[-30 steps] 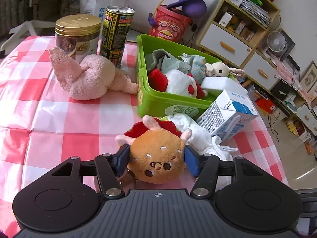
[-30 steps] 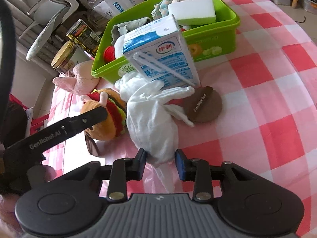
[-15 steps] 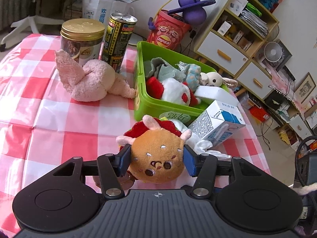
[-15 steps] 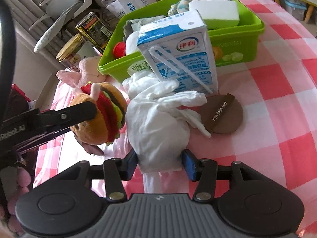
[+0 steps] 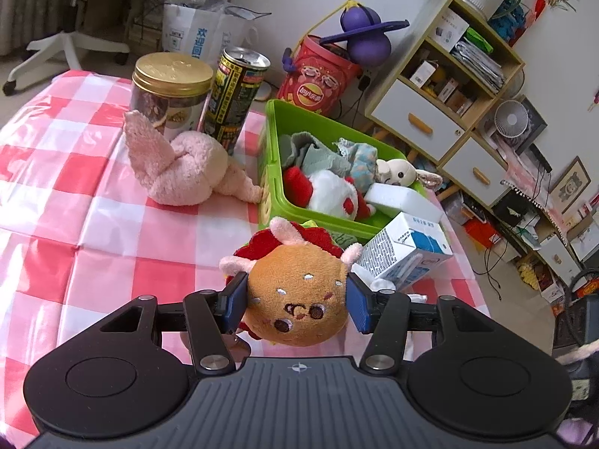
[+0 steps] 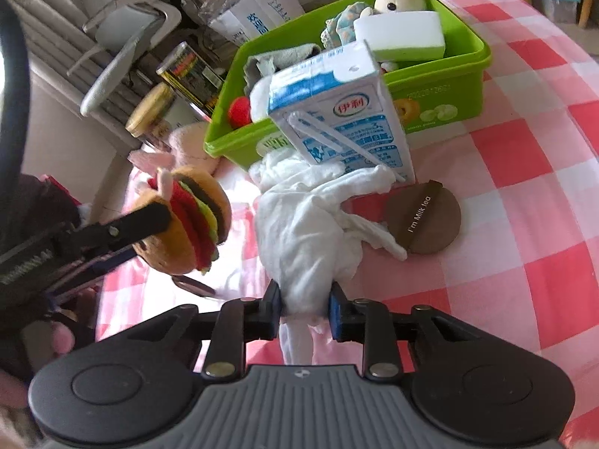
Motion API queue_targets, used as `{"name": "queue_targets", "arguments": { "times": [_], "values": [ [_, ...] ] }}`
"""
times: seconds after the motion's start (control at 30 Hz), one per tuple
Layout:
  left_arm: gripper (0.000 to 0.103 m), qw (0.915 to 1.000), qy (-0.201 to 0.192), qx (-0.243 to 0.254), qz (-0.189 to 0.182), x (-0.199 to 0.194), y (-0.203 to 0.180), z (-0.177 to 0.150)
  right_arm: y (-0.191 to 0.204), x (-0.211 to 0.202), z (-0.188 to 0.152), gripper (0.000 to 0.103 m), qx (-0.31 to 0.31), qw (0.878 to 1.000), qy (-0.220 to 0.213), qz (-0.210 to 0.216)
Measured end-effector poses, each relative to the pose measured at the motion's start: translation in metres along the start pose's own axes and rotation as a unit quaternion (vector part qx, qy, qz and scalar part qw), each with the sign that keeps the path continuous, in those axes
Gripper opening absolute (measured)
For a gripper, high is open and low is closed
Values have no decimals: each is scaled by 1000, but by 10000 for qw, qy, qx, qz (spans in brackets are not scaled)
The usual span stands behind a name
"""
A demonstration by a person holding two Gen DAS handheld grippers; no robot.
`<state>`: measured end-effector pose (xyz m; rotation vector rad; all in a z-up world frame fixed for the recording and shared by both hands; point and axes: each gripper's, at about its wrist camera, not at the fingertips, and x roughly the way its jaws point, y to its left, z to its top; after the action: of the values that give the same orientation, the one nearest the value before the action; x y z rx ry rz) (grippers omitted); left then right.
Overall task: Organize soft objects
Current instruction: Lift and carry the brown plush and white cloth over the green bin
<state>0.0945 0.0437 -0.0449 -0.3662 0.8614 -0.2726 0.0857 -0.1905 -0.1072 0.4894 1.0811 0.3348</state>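
My left gripper (image 5: 295, 301) is shut on a burger plush (image 5: 299, 292) with a small face, held just above the red-checked tablecloth (image 5: 75, 224). The right wrist view shows the same burger plush (image 6: 191, 220) from the side, clear of the table. My right gripper (image 6: 305, 310) is closing down on a crumpled white cloth (image 6: 307, 232), and its pads squeeze the cloth's near end. A green basket (image 5: 273, 149) behind them holds several soft toys and a white sponge (image 6: 400, 33). Left of the basket lies a pink plush (image 5: 183, 172).
A milk carton (image 6: 344, 116) leans on the cloth against the basket's front wall (image 6: 441, 101). Beside the cloth lies a brown disc (image 6: 423, 217). A gold-lidded jar (image 5: 172, 89) and a tall can (image 5: 236, 93) stand behind the pink plush. The table edge and shelves are at the right.
The right jaws spread around the white cloth, then closed tight on it. The left gripper has lifted the burger plush a little off the table.
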Motion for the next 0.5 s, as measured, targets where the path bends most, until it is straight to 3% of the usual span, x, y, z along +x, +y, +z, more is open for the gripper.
{"name": "queue_targets", "arguments": {
  "times": [0.5],
  "values": [
    [53, 9996, -247, -99, -121, -14, -5, 6, -29, -62, 7, 0, 609, 9939, -518, 754]
  ]
}}
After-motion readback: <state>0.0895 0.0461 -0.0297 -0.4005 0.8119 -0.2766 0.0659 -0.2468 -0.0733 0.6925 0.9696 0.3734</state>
